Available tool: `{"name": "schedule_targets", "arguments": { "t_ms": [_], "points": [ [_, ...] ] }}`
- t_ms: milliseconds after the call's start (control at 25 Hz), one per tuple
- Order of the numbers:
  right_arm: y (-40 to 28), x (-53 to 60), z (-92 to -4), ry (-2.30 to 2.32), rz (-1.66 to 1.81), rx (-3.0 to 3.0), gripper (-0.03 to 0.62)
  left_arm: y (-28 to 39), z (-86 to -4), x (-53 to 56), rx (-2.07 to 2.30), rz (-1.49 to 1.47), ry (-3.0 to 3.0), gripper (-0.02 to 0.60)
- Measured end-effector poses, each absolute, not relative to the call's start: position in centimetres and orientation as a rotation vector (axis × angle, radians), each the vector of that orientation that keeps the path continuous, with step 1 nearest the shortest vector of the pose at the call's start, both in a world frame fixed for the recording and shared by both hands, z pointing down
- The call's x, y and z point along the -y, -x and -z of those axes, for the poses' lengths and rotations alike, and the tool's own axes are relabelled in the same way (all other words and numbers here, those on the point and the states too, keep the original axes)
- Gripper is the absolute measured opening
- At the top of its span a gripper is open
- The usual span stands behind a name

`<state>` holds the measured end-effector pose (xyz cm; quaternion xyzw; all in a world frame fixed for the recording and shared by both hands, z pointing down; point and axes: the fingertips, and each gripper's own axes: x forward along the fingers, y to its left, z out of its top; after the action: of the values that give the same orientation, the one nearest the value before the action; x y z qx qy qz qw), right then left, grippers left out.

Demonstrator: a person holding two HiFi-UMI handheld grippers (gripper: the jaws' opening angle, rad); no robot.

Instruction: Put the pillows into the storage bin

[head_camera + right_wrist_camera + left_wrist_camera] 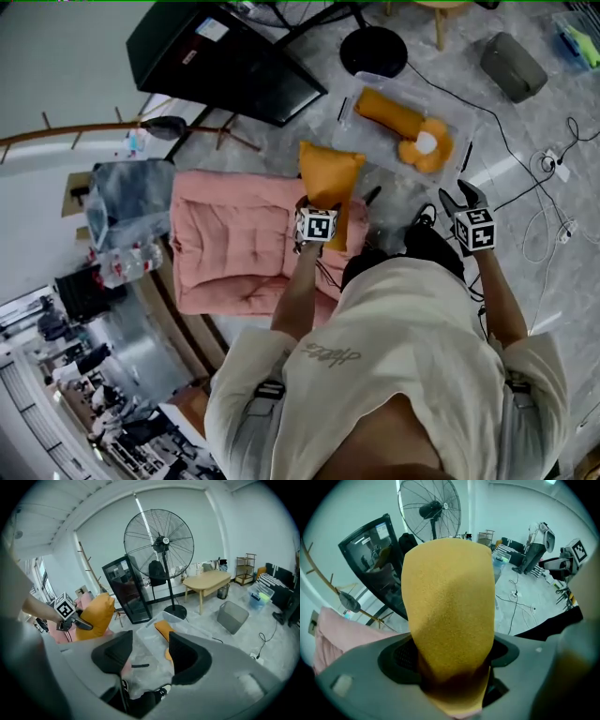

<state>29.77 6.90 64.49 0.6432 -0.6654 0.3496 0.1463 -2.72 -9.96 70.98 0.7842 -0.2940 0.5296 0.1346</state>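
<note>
One pillow [447, 602] — clamped between left gripper [450, 660] fingers [396, 656] | right gripper [149, 654] apart

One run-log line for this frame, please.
left gripper: shut on orange pillow, by pink quilted cushion | right gripper: open, empty | storage bin: holds orange plush

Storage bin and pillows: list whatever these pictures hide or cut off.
- Right gripper view: the jaws of the right gripper cover the near end of the storage bin and most of the flower-shaped pillow inside.
- Left gripper view: the held orange pillow fills the middle, hiding the bin.
- Head view: the marker cube hides how the left gripper grips that pillow.
</note>
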Motion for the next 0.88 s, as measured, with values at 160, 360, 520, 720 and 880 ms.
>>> {"name": "schedule_targets", "arguments": {
  "t_ms": [160,360,520,720,880],
  "points": [
    [-33.4,-8.3,-64.5,-1.909,-1.015,1.894,0.238,-2.5,-69.4,10.9,0.832,-1.569,-2.377,0.423],
    [-36.9,-10.6,-64.5,-2.024,-1.03,1.822,0.235,-8.3,-68.8,11.3,0.706,-1.613,-2.484,0.425],
    [-38.3,-13.8,-65.4,-2.131,-1.105,1.709,0.235,-12.5,-68.8,11.8,0.561,-1.68,-2.569,0.425],
    [-39.1,-17.0,-65.6,-2.268,-1.182,1.565,0.235,-16.8,-70.1,13.0,0.377,-1.754,-2.684,0.428],
    [-40.5,-18.2,-64.7,-2.356,-1.201,1.45,0.235,-20.5,-71.2,13.7,0.23,-1.794,-2.686,0.428]
  ]
}}
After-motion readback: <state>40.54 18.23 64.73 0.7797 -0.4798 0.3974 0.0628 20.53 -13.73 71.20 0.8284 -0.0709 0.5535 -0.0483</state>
